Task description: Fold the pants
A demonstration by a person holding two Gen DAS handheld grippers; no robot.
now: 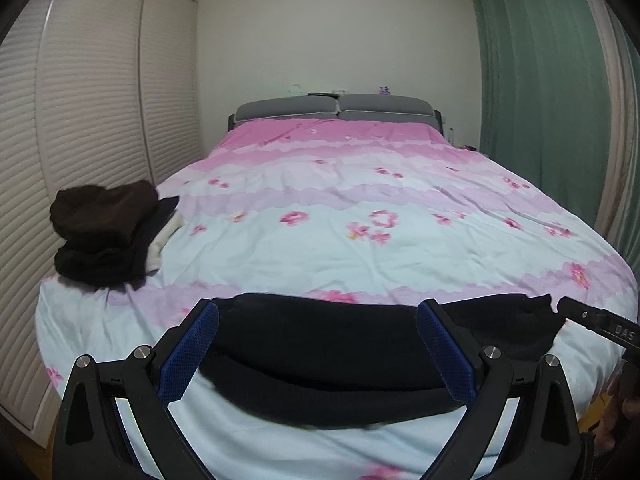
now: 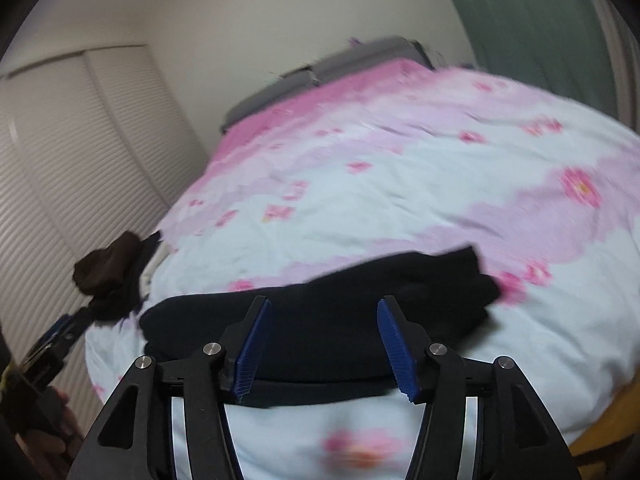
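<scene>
A floral duvet [image 1: 340, 240] fills mid-frame; louvred wardrobe [image 1: 80, 120] left, green curtain [image 1: 540, 80] upper right. The black pants [image 1: 340, 344] lie folded at bottom centre. A dark clothes pile [image 1: 104, 232] sits mid-left. Left gripper [image 1: 320, 344] and right gripper [image 2: 324, 344] hover spread, empty. "DAS" [image 1: 624, 334] marks the right gripper at the left view's right edge.

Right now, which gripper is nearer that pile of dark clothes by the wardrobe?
Left. The left gripper hovers open over the pants toward the pile's side of the bed; the right gripper hovers open farther along them, away from the pile.
</scene>
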